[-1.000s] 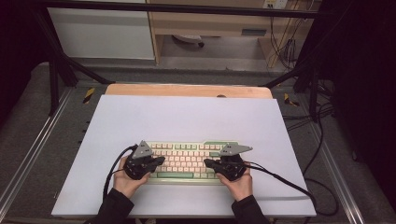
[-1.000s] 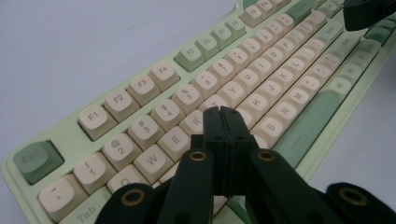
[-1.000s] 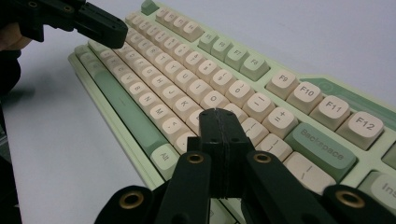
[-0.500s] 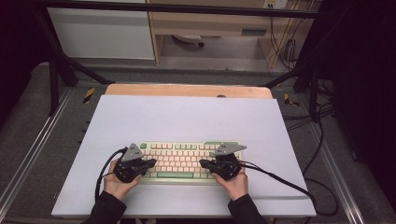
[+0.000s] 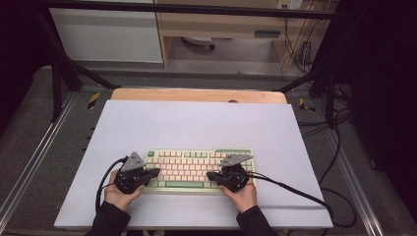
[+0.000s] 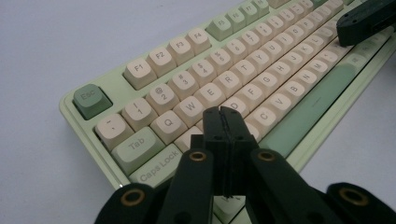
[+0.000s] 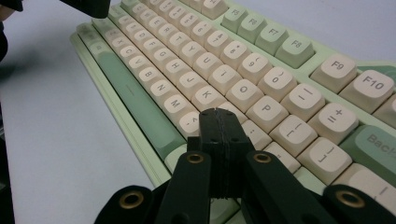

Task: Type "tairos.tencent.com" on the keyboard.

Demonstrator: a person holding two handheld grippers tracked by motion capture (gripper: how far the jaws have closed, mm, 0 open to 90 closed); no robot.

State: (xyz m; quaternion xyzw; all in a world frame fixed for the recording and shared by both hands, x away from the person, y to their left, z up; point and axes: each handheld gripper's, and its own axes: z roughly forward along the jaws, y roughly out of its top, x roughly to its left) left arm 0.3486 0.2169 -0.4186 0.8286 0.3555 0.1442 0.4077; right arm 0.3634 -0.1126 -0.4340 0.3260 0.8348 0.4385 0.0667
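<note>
A pale green keyboard [image 5: 189,164] with cream keys lies at the near middle of the white table top [image 5: 196,123]. My left gripper [image 5: 156,172] is shut with nothing in it, and its tip [image 6: 224,113] hovers low over the letter keys at the keyboard's left end [image 6: 154,116]. My right gripper [image 5: 210,175] is shut and empty too. Its tip [image 7: 219,114] sits just above the keys right of the space bar [image 7: 135,98]. The two tips point at each other across the keyboard. Whether either tip touches a key I cannot tell.
A wooden board edge [image 5: 196,95] runs along the table's far side. A black cable [image 5: 295,189] trails from the right gripper across the table to the right; another cable [image 5: 104,177] loops at the left hand. Metal frame rails [image 5: 34,162] flank the table.
The left hand and its gripper have slid to the left along the keyboard, towards its left end. The right gripper has barely shifted. Both stayed shut.
</note>
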